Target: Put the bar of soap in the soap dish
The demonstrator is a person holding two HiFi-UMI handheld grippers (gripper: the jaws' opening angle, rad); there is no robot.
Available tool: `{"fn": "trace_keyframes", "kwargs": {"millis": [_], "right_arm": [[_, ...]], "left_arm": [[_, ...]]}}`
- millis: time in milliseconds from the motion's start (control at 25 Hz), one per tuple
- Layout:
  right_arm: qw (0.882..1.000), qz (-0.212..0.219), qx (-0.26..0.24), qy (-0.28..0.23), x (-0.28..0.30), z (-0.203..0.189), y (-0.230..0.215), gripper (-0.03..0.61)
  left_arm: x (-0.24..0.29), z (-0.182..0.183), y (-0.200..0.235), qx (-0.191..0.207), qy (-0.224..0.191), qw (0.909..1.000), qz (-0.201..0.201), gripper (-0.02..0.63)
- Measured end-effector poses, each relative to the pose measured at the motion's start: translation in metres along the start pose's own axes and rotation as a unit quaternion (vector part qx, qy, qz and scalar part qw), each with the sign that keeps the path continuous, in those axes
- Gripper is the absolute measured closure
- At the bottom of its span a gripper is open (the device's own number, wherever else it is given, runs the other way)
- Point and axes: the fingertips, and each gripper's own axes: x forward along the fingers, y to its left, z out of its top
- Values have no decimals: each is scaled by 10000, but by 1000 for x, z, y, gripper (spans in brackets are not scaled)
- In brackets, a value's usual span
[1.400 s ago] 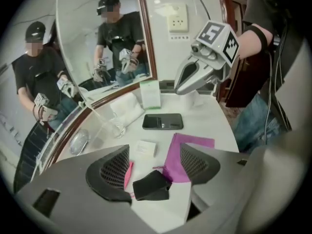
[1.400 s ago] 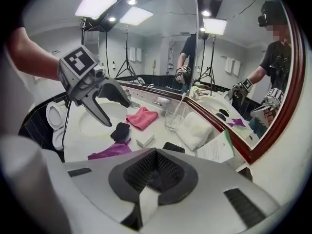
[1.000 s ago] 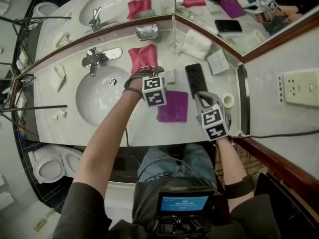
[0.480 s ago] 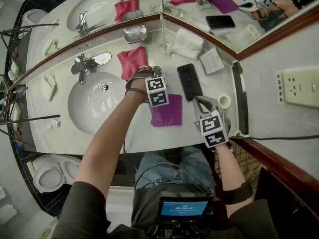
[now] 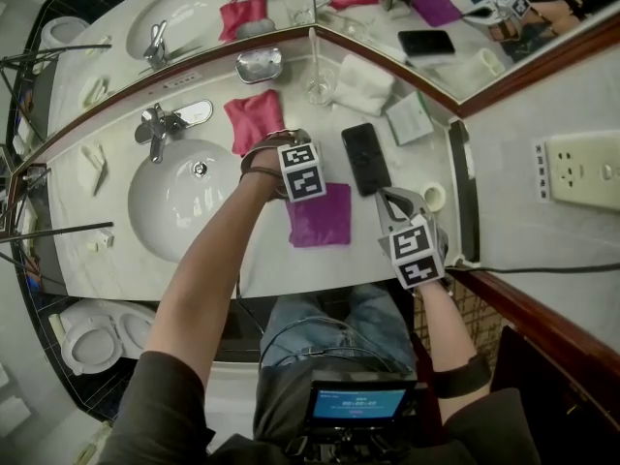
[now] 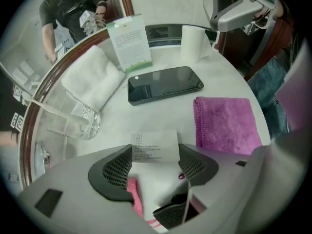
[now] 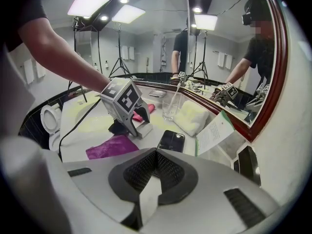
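The white paper-wrapped soap bar (image 6: 154, 144) is seen on the pale worktop (image 6: 161, 116), at the purple cloth's (image 6: 226, 123) nine o'clock. It is seemingly clasped by the left tool (image 6: 155, 156), whose jaws have just been closing. The right tool (image 7: 155, 169) is clenched, empty.

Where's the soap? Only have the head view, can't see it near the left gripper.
Observer: The left gripper view shows the bar of soap, white wrapper with its printed label up, between the left gripper's jaws.
Operator: Gripped?
Observer: The jaws have just been closing, and both pads look to touch its sides.
Operator: Right gripper carrying anything?
Observer: No. The right gripper view shows the right gripper's jaws together with nothing between them.
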Motion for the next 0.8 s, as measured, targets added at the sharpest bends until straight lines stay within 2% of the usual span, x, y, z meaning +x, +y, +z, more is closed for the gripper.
{"fn": "trace_keyframes", "kwargs": {"millis": [160, 280, 480, 640, 800], "right_arm": [[10000, 3, -4, 0, -2, 0, 1, 561], [10000, 22, -13, -14, -2, 1, 2, 561], [9999, 120, -52, -50, 0, 10, 11, 561], [9995, 265, -150, -114, 7, 26, 18, 561], [9986, 422, -242, -191, 17, 49, 30, 561]], "left_arm": [[-3, 0, 3, -208, -93, 9997, 118, 316], [-14, 3, 10, -607, -329, 9974, 206, 316], [-45, 4, 28, -1222, -803, 9879, 512, 316], [-73, 4, 45, -1626, -1190, 9752, 911, 316], [-101, 0, 64, -2127, -1614, 9539, 1369, 316]]}}
